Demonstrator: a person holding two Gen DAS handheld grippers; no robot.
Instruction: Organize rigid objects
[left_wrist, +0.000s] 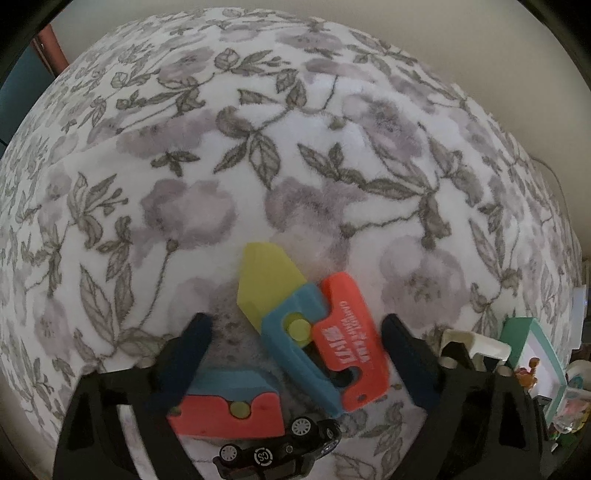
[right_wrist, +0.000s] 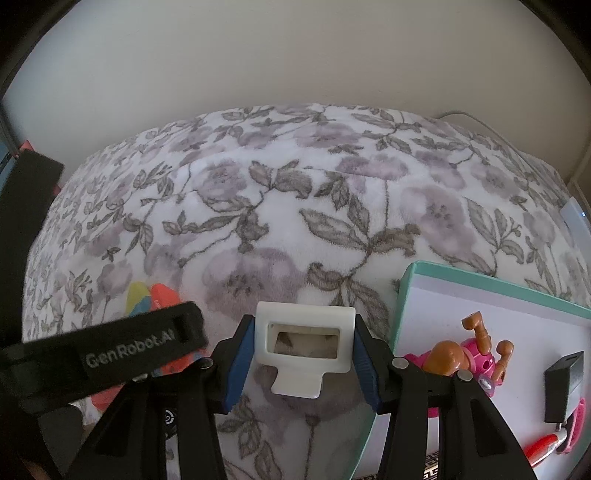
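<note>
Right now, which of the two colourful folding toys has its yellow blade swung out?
The farther folding toy, lying between the open left gripper's fingers: its yellow blade points away. The nearer folding toy, beside the toy car, is folded shut.

A soft white blanket (left_wrist: 295, 166) with grey flowers and leaves covers everything ahead of both claws. Behind it stands a plain cream wall (right_wrist: 295, 55). A thin cord (right_wrist: 469, 118) runs along the wall, far right.

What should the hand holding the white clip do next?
Probably carry it to its right and set it in the teal-rimmed white tray. The right hand-held gripper is shut on the white plastic clip, and the tray already holds a pink toy figure.
</note>
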